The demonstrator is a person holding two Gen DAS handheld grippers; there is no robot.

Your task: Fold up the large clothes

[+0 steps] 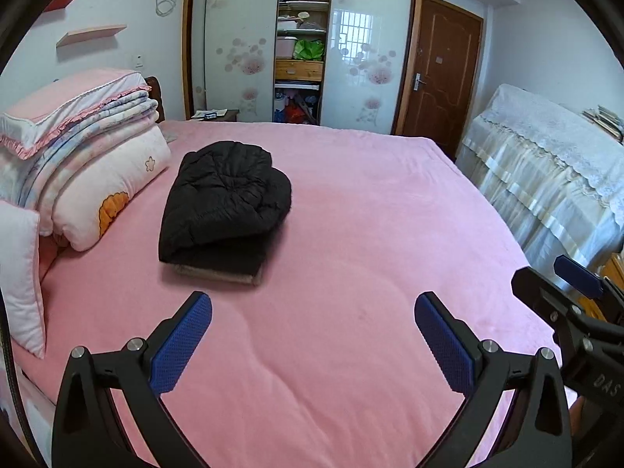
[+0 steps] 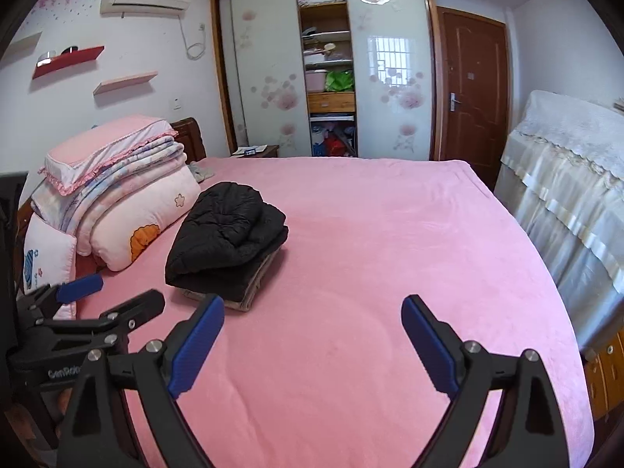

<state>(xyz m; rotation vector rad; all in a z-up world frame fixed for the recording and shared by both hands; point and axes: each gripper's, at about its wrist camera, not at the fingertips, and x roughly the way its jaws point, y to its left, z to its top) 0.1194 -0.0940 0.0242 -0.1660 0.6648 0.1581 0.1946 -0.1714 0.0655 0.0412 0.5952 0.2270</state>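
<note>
Left gripper [image 1: 313, 337]: blue-padded fingers [image 1: 181, 345] spread wide, released, nothing between them, only pink bedspread [image 1: 370, 202] below. Right gripper [image 2: 313, 341]: same state, fingers [image 2: 197, 345] splayed apart and empty, hovering above the near part of the bed. Each gripper shows at the edge of the other's view, so the two sit side by side, both aimed across the bed toward the wardrobe [image 2: 323, 66].

Beyond the fingers, ahead and to the left: a black puffer jacket [image 1: 224, 199], already folded into a compact bundle, resting on top of a flatter dark folded garment [image 1: 230, 259] and a beige one [image 1: 218, 276] at the bottom. A small stack, well apart from both grippers. Probably stacked there, next to the bedding, to keep the middle of the bed free as a working surface.

Orientation: the jacket's long axis runs from the near bed edge away toward the headboard corner, leaning slightly left in the left wrist view. The rounded fold faces the grippers; the looser, puffier end points away, toward the wardrobe.

Left of the stack: a pile of folded quilts and pillows [image 1: 78, 156], close beside it; I cannot tell whether they touch.

Judgement: this jacket looks finished. No unfolded garment is visible on the bed, so the hands appear idle between items or at the end.
</note>
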